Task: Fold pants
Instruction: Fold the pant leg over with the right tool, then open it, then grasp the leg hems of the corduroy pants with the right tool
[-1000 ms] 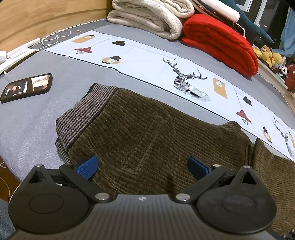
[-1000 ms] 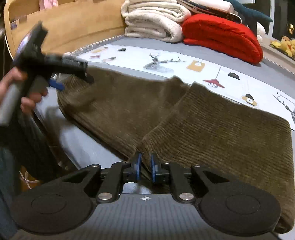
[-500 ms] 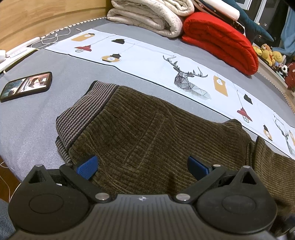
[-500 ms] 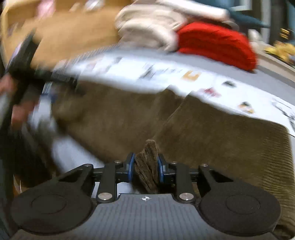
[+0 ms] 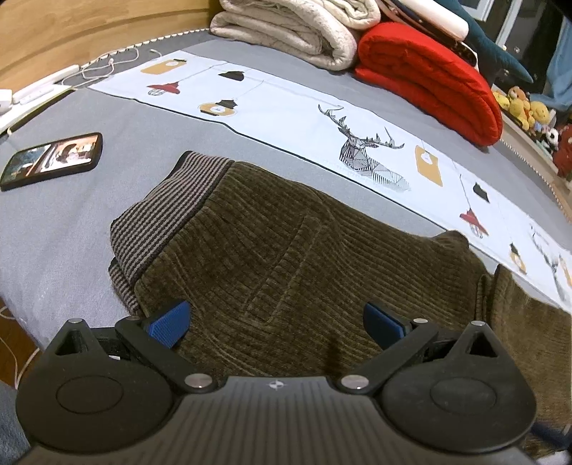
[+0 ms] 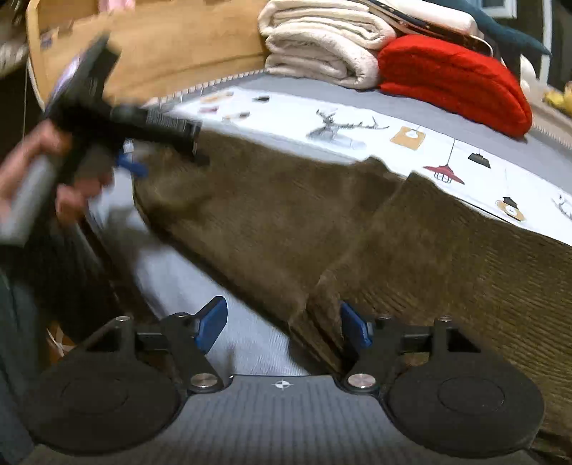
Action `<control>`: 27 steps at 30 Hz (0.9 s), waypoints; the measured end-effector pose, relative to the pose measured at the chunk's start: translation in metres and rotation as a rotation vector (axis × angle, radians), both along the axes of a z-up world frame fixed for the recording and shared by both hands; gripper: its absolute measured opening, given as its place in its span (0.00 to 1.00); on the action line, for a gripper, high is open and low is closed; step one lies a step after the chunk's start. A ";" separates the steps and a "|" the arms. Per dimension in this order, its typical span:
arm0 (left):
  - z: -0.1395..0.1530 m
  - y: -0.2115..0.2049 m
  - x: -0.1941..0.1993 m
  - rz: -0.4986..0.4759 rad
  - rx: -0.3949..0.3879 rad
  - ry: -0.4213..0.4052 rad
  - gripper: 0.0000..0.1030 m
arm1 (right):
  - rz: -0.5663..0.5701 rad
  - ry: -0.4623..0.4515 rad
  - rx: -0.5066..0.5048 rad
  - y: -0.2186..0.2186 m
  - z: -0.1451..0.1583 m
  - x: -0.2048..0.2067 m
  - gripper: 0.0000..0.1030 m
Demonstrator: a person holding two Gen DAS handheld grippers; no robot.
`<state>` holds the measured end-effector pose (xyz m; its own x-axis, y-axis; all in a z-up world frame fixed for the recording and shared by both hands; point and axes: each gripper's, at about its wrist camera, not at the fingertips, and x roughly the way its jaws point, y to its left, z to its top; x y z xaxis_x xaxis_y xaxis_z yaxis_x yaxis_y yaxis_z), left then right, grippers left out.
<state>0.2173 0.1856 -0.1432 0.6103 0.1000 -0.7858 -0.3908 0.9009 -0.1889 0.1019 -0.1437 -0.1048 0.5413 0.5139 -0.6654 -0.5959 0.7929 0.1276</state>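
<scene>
Brown corduroy pants (image 5: 293,264) with a striped waistband (image 5: 168,214) lie folded on the grey bed. My left gripper (image 5: 275,323) is open and empty, its blue pads just above the pants near the waistband. In the right wrist view the pants (image 6: 411,243) run from left to right, a leg part folded over at the right. My right gripper (image 6: 282,323) is open at the near edge of the pants; its right pad (image 6: 352,323) touches the cloth fold. The left gripper (image 6: 143,125) shows blurred at the far left, held by a hand.
A phone (image 5: 52,159) lies on the bed at left. A white printed runner (image 5: 321,118) crosses behind the pants. Folded cream blankets (image 5: 296,25) and a red blanket (image 5: 429,71) are stacked at the back. Stuffed toys (image 5: 529,111) sit far right. Cables (image 5: 103,66) lie back left.
My right gripper was shut on the near edge of the pants, lifted a bunch of cloth, and has now opened and let it go. The left gripper barely moved.
</scene>
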 end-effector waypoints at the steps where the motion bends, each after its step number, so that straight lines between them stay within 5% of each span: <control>1: 0.001 0.000 -0.001 0.001 -0.008 -0.006 1.00 | -0.045 0.003 0.035 -0.002 0.009 0.012 0.69; 5: 0.004 -0.004 0.002 -0.020 -0.017 -0.016 1.00 | -0.274 0.019 0.101 0.001 0.023 0.074 0.68; 11: 0.003 -0.001 0.004 -0.019 -0.016 -0.019 1.00 | -0.516 0.127 -0.033 0.024 -0.029 0.163 0.60; 14: 0.003 0.007 0.002 -0.011 -0.024 -0.023 1.00 | -0.507 0.085 -0.133 0.041 -0.044 0.170 0.59; 16: 0.003 0.012 0.002 -0.006 -0.038 -0.020 1.00 | -0.476 0.028 -0.184 0.053 -0.043 0.164 0.34; 19: 0.002 0.018 0.001 -0.003 -0.059 -0.017 1.00 | -0.510 0.033 -0.094 0.040 -0.033 0.164 0.17; 24: 0.001 0.018 -0.001 -0.017 -0.051 -0.017 1.00 | -0.542 0.013 -0.010 0.031 -0.017 0.159 0.16; 27: 0.000 0.018 0.000 -0.017 -0.053 -0.013 1.00 | -0.477 0.084 -0.079 0.037 -0.031 0.164 0.17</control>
<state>0.2173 0.2040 -0.1430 0.6219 0.0481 -0.7816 -0.3726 0.8961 -0.2412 0.2662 -0.1071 -0.1360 0.6468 0.1682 -0.7439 -0.1544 0.9841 0.0882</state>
